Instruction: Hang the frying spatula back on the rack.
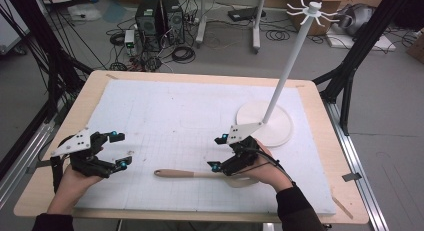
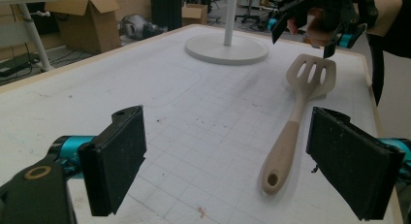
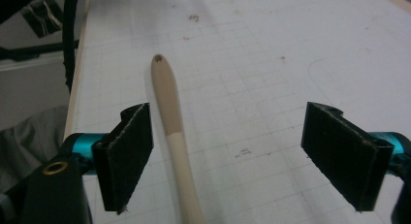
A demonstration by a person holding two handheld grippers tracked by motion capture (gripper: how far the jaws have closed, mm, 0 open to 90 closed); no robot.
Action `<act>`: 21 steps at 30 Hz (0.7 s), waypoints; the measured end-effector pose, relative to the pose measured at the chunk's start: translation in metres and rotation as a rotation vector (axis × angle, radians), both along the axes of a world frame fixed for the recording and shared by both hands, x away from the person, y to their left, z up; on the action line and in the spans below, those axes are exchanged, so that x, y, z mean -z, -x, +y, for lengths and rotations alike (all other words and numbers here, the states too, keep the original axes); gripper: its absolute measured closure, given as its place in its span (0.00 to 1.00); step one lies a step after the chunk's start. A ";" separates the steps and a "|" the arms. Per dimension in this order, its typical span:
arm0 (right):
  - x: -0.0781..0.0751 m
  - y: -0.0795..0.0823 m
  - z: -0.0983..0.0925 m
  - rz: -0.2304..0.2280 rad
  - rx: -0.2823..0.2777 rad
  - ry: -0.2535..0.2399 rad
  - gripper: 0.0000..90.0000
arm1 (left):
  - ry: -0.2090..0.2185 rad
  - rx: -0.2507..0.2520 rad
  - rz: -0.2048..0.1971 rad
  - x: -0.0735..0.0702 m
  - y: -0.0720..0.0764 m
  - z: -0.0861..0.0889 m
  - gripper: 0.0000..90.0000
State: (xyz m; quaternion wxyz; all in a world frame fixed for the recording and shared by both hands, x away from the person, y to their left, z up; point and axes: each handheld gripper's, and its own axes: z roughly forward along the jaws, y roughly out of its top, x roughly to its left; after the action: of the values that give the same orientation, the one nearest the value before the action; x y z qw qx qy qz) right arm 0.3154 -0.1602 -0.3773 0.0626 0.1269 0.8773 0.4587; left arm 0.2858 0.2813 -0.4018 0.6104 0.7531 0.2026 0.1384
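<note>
Spatula [image 1: 192, 174] lies mid-mat under the spread right hand-held gripper [image 1: 218, 152]; left hand-held gripper [image 1: 120, 149] spread.

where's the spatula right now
The spatula lies flat on the white mat, near its front edge in the high view, its slotted head under the right gripper and its handle pointing toward the left gripper.

text: none showing legibly | labels, brands, numbers, signs: none reading out on any surface | mat [image 1: 200, 116]: carrying only a faint printed grid, no figures
</note>
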 end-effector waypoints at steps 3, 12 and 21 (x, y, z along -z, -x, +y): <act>0.003 -0.001 0.006 -0.003 -0.014 0.034 0.23 | -0.003 0.001 0.001 0.000 0.000 -0.001 0.16; 0.017 0.002 0.027 0.010 -0.103 0.186 0.39 | -0.014 0.005 0.000 0.001 0.000 -0.002 0.16; 0.027 0.006 0.043 0.028 -0.153 0.342 0.55 | -0.024 0.012 0.000 0.001 0.000 -0.004 0.17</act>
State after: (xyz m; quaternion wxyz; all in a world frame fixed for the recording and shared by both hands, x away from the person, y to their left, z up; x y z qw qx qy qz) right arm 0.3093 -0.1175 -0.4048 0.0358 0.0539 0.9503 0.3045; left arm 0.2859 0.2769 -0.4028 0.6019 0.7617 0.1967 0.1371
